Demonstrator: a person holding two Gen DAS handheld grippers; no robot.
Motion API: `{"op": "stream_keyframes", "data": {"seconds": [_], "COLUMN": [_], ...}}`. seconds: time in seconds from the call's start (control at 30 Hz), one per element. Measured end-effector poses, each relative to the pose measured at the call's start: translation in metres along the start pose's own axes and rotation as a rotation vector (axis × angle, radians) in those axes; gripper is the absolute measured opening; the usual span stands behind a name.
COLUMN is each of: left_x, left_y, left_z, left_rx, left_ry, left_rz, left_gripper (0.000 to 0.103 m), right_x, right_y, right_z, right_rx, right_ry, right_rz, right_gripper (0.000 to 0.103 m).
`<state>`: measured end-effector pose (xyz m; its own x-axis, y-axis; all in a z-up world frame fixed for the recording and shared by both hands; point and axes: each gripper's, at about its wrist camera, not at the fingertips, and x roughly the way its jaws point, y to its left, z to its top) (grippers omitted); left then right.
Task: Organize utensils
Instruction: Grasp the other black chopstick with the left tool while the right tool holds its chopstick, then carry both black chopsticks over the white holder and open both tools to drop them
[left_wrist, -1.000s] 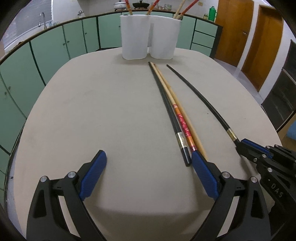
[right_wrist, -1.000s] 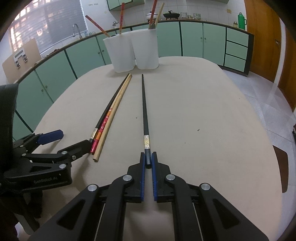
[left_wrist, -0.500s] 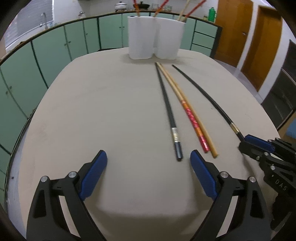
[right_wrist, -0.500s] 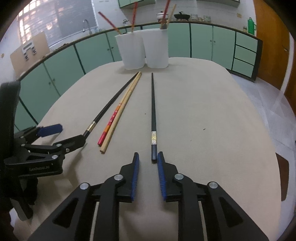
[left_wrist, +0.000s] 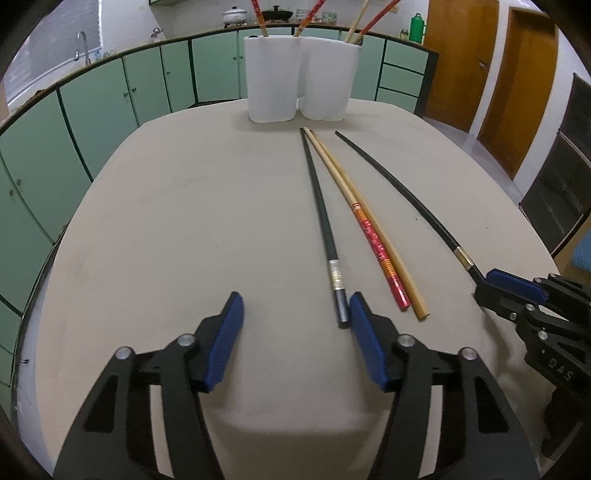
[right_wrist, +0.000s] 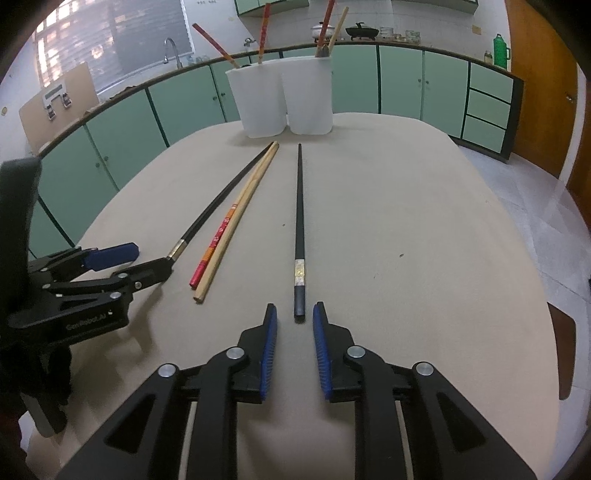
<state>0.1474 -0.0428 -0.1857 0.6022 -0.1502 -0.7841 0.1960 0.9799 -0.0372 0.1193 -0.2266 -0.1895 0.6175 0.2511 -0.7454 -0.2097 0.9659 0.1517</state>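
On the beige table (left_wrist: 166, 221), four chopsticks lie lengthwise, tips toward two white holders (left_wrist: 299, 83) at the far edge. The left gripper (left_wrist: 293, 317) is wide open and holds nothing; the butt of a black chopstick (left_wrist: 325, 236) lies just inside its right finger. Beside that lie a red-patterned chopstick (left_wrist: 373, 236) and a plain wooden chopstick (left_wrist: 369, 206), touching. The right wrist view alone shows the right gripper (right_wrist: 294, 325) partly open and empty, the second black chopstick (right_wrist: 299, 221) ending just ahead of its fingers.
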Motion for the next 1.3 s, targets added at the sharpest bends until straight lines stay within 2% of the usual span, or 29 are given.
{"op": "stream_keyframes", "data": {"seconds": [0.1,0.17,0.23,0.33,0.43,0.63,0.83,1.07,1.3], "left_x": [0.0,0.0,-0.001,0.0,0.0,-0.005,-0.03,-0.071,-0.108], "left_y": [-0.001,-0.002,-0.004,-0.01,-0.01,-0.006,0.0,0.01,0.016], "left_z": [0.001,0.001,0.0,0.0,0.0,0.001,0.011,0.031,0.064], "left_rx": [0.0,0.005,0.011,0.033,0.029,0.0,0.015,0.03,0.04], "left_ry": [-0.002,-0.005,-0.007,-0.005,-0.005,-0.009,-0.054,-0.154,-0.272], "left_rz": [-0.005,-0.012,-0.032,-0.061,-0.09,-0.095,-0.077,-0.057,-0.062], "left_gripper": [0.052,0.046,0.031,0.016,0.008,0.007,0.007,0.006,0.006], "right_x": [0.004,0.004,0.005,0.004,0.004,0.0,-0.015,-0.042,-0.074], "right_y": [0.003,0.003,0.002,-0.005,-0.011,-0.01,-0.006,-0.003,-0.001], "right_z": [0.003,0.003,0.003,0.003,0.003,0.003,0.01,0.031,0.068], "right_rx": [-0.015,-0.02,-0.015,0.018,0.044,0.042,0.022,-0.011,-0.066], "right_ry": [0.002,0.002,0.001,0.001,0.0,-0.011,-0.042,-0.111,-0.186], "right_rz": [-0.016,-0.019,-0.016,-0.002,0.021,0.012,0.002,-0.009,-0.017], "right_gripper": [0.019,0.018,0.013,0.007,0.007,0.006,0.006,0.006,0.006]}}
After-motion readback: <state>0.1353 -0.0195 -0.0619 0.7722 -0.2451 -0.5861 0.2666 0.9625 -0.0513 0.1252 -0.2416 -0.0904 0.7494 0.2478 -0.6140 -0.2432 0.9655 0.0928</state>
